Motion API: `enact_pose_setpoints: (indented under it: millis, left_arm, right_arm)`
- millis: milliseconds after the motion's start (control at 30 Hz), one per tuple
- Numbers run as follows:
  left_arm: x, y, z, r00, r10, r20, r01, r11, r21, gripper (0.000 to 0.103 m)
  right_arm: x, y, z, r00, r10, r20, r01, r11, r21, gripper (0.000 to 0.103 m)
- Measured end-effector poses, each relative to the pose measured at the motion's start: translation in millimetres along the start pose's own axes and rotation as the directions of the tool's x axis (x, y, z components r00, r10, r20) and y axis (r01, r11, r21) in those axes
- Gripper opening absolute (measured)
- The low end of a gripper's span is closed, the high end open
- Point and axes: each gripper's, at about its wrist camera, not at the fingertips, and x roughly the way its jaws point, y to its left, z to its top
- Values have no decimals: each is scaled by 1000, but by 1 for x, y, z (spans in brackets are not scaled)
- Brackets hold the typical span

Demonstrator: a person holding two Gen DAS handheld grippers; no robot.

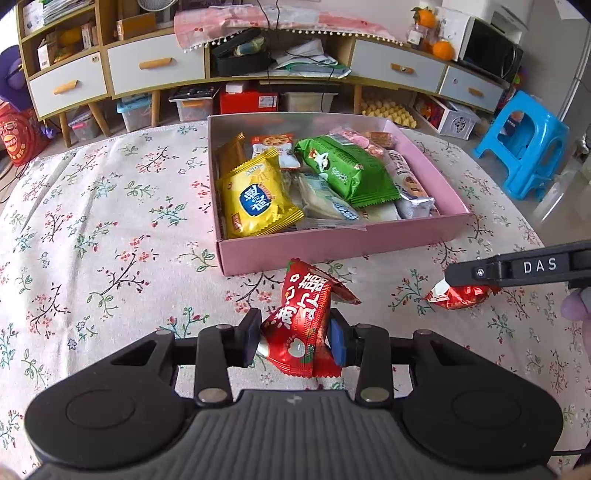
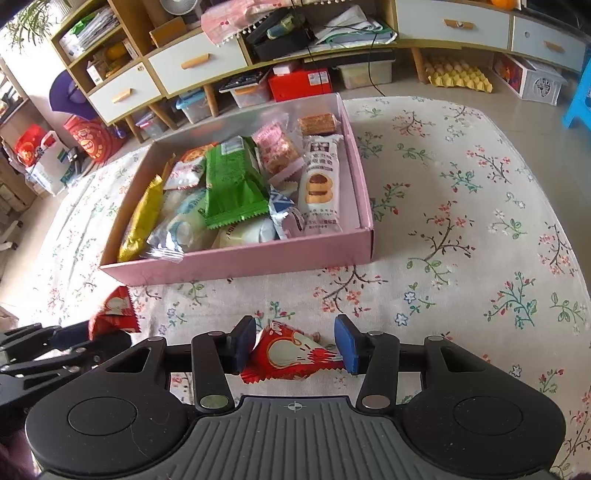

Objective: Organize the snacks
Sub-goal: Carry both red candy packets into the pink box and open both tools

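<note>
A floral tablecloth (image 1: 110,221) covers the work surface. Beyond it, at 12 o'clock, stands a wooden sideboard (image 1: 155,66) with white drawers. Beneath the sideboard sit a red box (image 1: 248,102) and a yellow egg tray (image 1: 388,110). A blue plastic stool (image 1: 524,144) stands at 2 o'clock. Two oranges (image 1: 436,33) rest on the sideboard top.

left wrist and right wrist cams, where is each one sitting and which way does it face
Left wrist: behind the left gripper, which pinches a red snack packet; faces the pink box; the right gripper enters at right.
Right wrist: behind the right gripper, straddling a second red packet on the floral tablecloth; left gripper at left.
Shared: box, both packets, cabinet.
</note>
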Motion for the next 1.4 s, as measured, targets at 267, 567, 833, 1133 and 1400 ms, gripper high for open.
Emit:
enact_pose_setpoints:
  millis: [267, 567, 833, 1133, 1400]
  left_arm:
    - [-7, -6, 3, 999, -20, 25, 20, 1000, 12, 35]
    - [-14, -15, 18, 996, -37, 77, 37, 999, 10, 35]
    - [-5, -20, 37, 990, -6, 140, 5, 1000, 3, 35]
    - [23, -27, 73, 986, 88, 140, -95, 995, 43, 35]
    - [47, -25, 79, 982, 146, 119, -153, 987, 45, 36]
  right_arm:
    - [-11, 7, 5, 999, 22, 29, -22, 1000, -2, 46]
    - [-29, 10, 20, 993, 64, 95, -66, 998, 23, 46]
    - [-36, -9, 47, 980, 50, 192, -74, 990, 119, 46]
    - [-10, -30, 80, 981, 42, 188, -82, 974, 212, 46]
    - [15, -27, 90, 984, 20, 177, -55, 980, 193, 46]
